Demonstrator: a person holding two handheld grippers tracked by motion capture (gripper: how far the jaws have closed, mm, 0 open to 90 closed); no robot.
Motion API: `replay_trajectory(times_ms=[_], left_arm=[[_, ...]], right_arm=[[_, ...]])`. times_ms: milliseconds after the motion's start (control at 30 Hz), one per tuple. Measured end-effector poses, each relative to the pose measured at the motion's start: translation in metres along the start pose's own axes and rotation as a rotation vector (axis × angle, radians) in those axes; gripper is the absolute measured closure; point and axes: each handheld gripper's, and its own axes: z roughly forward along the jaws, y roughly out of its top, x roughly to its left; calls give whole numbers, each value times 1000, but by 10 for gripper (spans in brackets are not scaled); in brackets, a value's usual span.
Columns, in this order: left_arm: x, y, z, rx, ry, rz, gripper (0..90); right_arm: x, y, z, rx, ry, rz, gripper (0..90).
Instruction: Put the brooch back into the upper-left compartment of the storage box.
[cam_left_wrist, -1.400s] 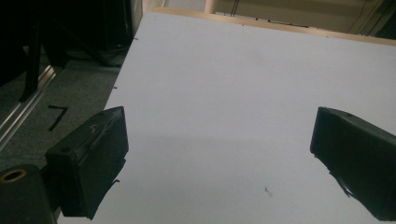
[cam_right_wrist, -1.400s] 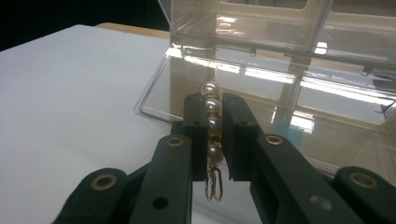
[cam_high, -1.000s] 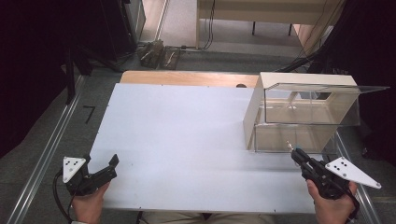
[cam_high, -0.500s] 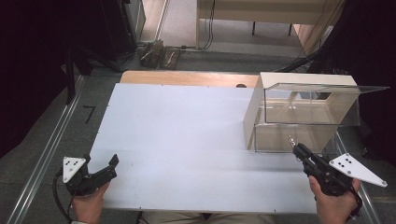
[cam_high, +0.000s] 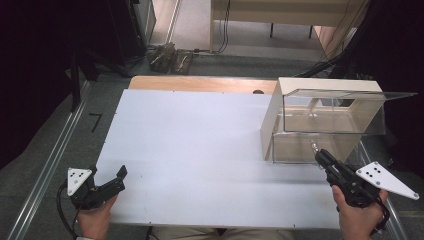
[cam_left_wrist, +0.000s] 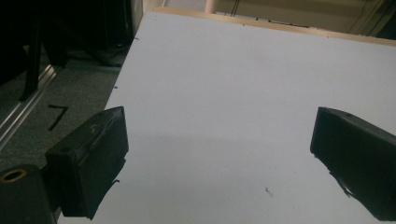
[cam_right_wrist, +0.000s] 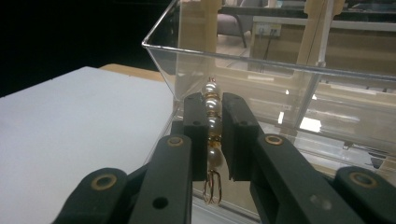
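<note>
My right gripper (cam_high: 318, 154) is pinched on a pearl hair clip (cam_right_wrist: 213, 122), a short row of white beads on gold wire. The clip stands upright between the pads, its top bead above the jaw tips and a wire loop hanging below them. In the high view the clip's tip (cam_high: 313, 145) pokes out ahead of the jaws.

Just ahead of that gripper is a clear plastic box (cam_high: 327, 131) with a wooden frame (cam_high: 271, 120) on its left side. In the right gripper view the box's near upper rim (cam_right_wrist: 261, 60) runs just above and beyond the clip, and I cannot tell if the clip touches the wall. To the left of the jaws the white tabletop (cam_high: 195, 145) lies bare and wide.

My left gripper (cam_high: 116, 181) sits at the near left corner of the table, well apart from the box. Its jaws are spread wide with nothing between them. The table's left edge (cam_left_wrist: 122, 74) passes right beside the left jaw, with grey floor (cam_left_wrist: 70, 93) beyond; bare board stretches ahead and to the right.
</note>
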Motion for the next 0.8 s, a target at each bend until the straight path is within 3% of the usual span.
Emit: replay_trajectory(times_ms=[333, 800], left_arm=[[0, 0, 0, 1, 0, 1, 36], [0, 0, 0, 1, 0, 0, 36]], right_arm=[[-1, 5, -2, -32, 1, 20, 796], [-1, 16, 1, -55, -4, 10, 796]])
